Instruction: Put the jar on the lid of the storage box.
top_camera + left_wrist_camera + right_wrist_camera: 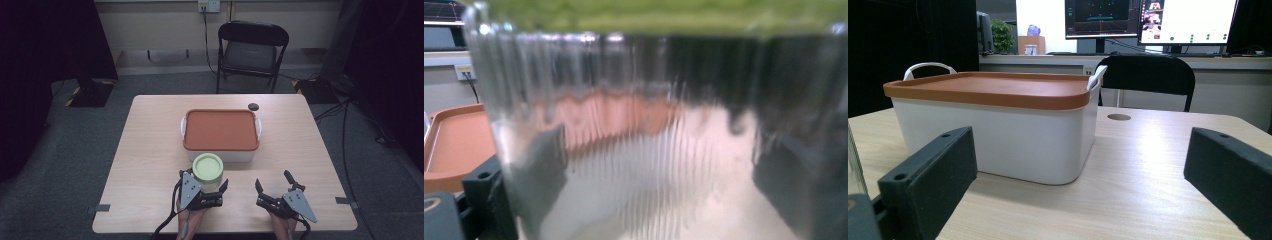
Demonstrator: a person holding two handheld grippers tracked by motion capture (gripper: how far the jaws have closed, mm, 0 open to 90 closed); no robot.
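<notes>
Left claw [202,186]: your jaws sit spread either side of the ribbed glass jar [208,170], not clamped on it yet.
Right claw [274,186]: spread wide, nothing in it.
Jar: green lid [659,15], right in front of the white bin [998,135].
Bin: orange lid [220,129], mid tabletop [150,150].

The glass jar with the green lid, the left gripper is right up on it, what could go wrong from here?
1. The ribbed glass jar sits between the left gripper's open jaws; a hard or off-centre squeeze could make it slip or tip.
2. It stands close to the white bin, so a push forward may knock them together.
</notes>
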